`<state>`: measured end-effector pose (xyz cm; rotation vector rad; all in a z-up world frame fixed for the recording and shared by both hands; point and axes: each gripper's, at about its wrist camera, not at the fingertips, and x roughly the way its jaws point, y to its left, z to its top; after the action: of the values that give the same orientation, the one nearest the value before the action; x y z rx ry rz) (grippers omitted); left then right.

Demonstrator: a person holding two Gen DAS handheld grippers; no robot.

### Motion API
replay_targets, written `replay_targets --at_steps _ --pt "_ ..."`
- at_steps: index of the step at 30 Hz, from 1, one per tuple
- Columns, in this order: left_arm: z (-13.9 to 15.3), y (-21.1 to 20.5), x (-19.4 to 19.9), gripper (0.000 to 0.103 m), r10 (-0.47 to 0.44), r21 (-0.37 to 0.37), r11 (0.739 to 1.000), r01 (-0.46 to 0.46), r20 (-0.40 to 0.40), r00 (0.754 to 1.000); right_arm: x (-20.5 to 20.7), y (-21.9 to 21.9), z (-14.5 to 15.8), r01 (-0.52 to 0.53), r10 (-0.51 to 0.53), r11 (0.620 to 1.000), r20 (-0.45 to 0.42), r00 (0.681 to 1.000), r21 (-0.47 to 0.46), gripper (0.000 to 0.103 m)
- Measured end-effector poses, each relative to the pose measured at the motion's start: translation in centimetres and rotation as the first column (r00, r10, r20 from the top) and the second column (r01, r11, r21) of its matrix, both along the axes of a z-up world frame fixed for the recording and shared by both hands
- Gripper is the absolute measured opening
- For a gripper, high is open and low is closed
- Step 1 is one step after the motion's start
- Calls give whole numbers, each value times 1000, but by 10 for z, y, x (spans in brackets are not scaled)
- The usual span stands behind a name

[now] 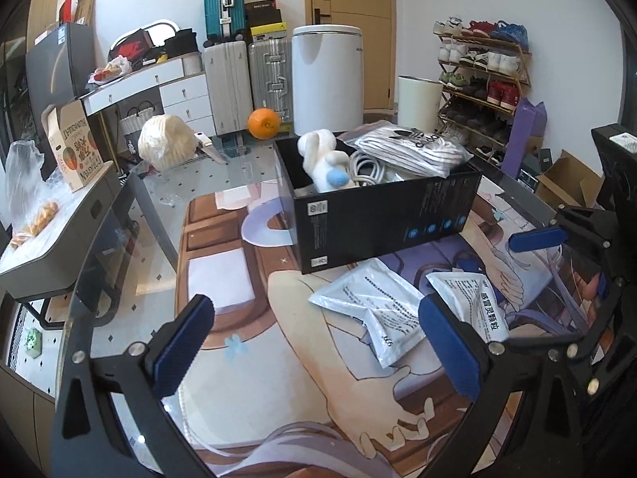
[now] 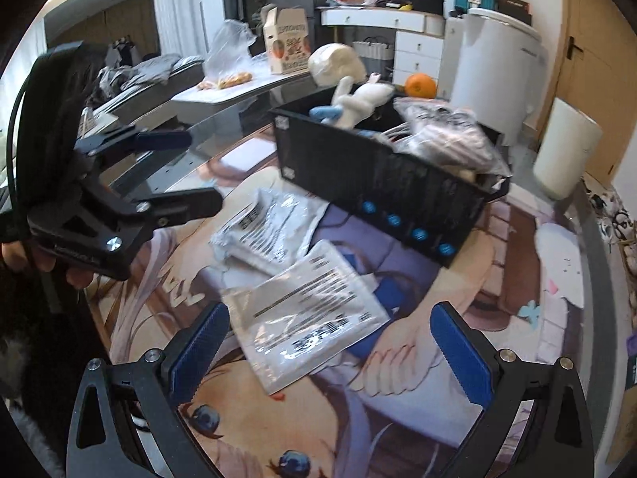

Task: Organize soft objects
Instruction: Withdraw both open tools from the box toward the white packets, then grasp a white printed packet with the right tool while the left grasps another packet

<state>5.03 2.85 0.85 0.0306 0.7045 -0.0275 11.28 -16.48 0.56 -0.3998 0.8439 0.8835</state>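
Blue-padded left gripper (image 1: 318, 342) hovers, jaws spread.

Glass table (image 1: 239, 171) w/ printed mat (image 1: 286, 358): black box (image 1: 382, 215), two foil pouches (image 1: 370, 310), orange (image 1: 263, 123).

Ahead of the left gripper (image 1: 318, 342), jaws spread, bare mat (image 1: 247, 382) lies open; two white pouches (image 1: 370, 310) lie to its right. Beyond them the black box (image 1: 382, 215) blocks the way. The right gripper (image 2: 330, 350), also spread, hangs over a pouch (image 2: 306, 314), the box (image 2: 382, 175) beyond.
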Motion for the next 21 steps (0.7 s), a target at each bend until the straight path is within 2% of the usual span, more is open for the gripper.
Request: replay_targets --at_steps 9,21 --pt "1 -3 -2 103 -25 5 1000 25 -6 1000 -6 16 -23 -59 58 992 -17 998 -109 102" --pt "-4 9 2 103 -2 -21 1000 1 -36 999 22 24 -28 -7 2 995 -51 999 -102 103"
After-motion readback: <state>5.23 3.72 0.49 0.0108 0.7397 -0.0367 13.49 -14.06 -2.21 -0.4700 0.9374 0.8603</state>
